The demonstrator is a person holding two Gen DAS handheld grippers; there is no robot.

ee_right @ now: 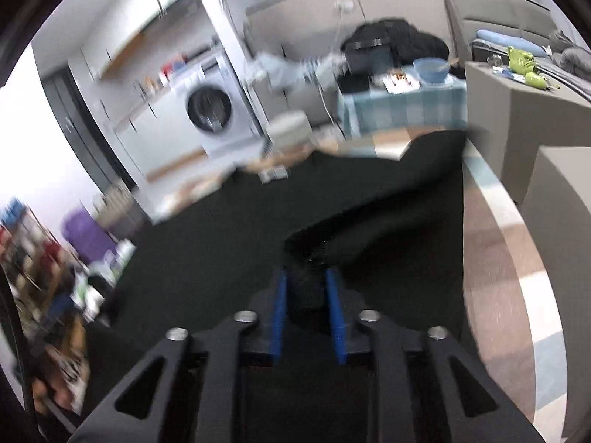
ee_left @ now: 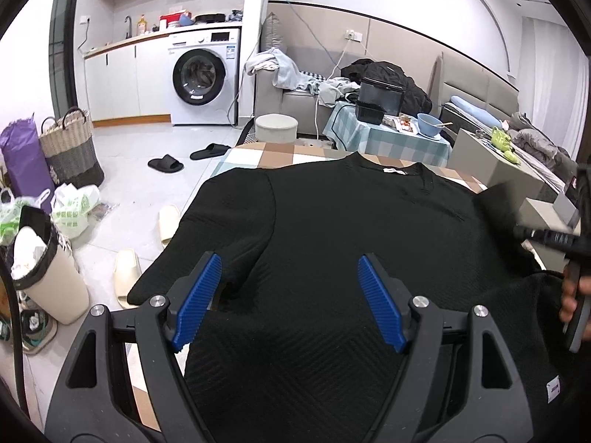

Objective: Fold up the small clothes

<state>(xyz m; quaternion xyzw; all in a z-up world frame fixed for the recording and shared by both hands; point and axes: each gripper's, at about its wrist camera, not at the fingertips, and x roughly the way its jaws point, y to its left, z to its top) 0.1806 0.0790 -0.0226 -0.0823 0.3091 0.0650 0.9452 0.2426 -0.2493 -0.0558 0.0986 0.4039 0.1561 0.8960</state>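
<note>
A black long-sleeved top (ee_left: 351,221) lies spread on the checked tablecloth (ee_left: 258,151), collar and white label at the far side. My left gripper (ee_left: 289,258) hovers over its lower middle, open, with nothing between the blue pads (ee_left: 199,295). The left sleeve (ee_left: 207,236) lies flat towards the table's left edge. In the blurred right wrist view, my right gripper (ee_right: 306,273) is shut on a bunch of the right sleeve (ee_right: 388,203), which trails from the pads up to the far right. A hand holds that gripper at the right edge (ee_left: 570,295).
Grey boxes (ee_right: 517,110) stand close beside the table's right edge (ee_right: 491,258). On the floor to the left are a lined bin (ee_left: 48,280), slippers (ee_left: 127,273) and bags. Beyond the table are a round stool (ee_left: 277,127), a washing machine (ee_left: 205,77) and a cluttered side table (ee_left: 388,136).
</note>
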